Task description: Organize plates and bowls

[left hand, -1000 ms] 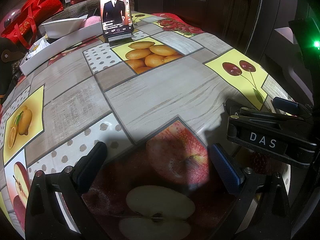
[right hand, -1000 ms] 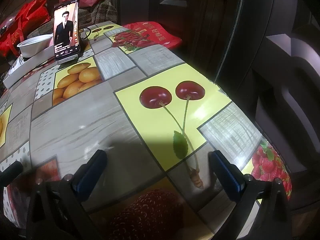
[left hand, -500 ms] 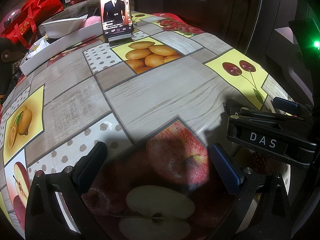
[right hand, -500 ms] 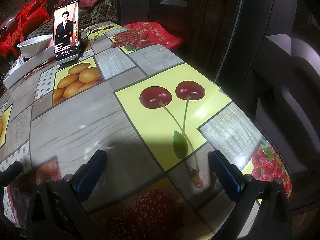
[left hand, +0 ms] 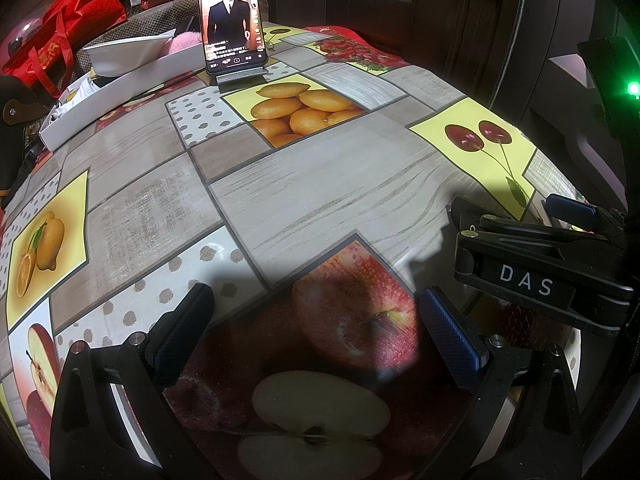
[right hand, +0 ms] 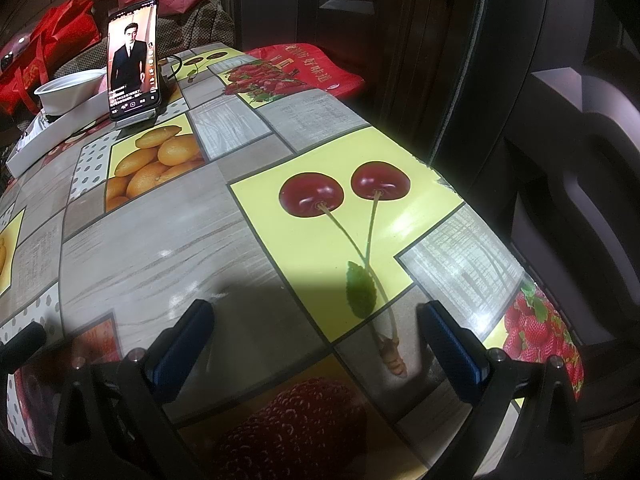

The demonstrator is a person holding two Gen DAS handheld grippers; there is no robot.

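A white bowl (left hand: 128,54) stands at the far left of the table on a long white tray (left hand: 120,88); the right wrist view shows the same bowl (right hand: 72,88) beside the phone. My left gripper (left hand: 316,320) hangs open over the apple print near the table's front edge, nothing between its fingers. My right gripper (right hand: 316,336) is open as well, low over the cherry and strawberry prints with nothing held. From the left wrist view the right gripper's black body (left hand: 532,264) marked DAS sits just to the right. No plates show.
A phone (left hand: 232,26) on a stand plays a video at the far side. The fruit-print tablecloth (left hand: 320,184) covers the table. Red bags (left hand: 60,40) and cushions lie beyond the far left edge. A dark chair (right hand: 580,168) and door stand right of the table edge.
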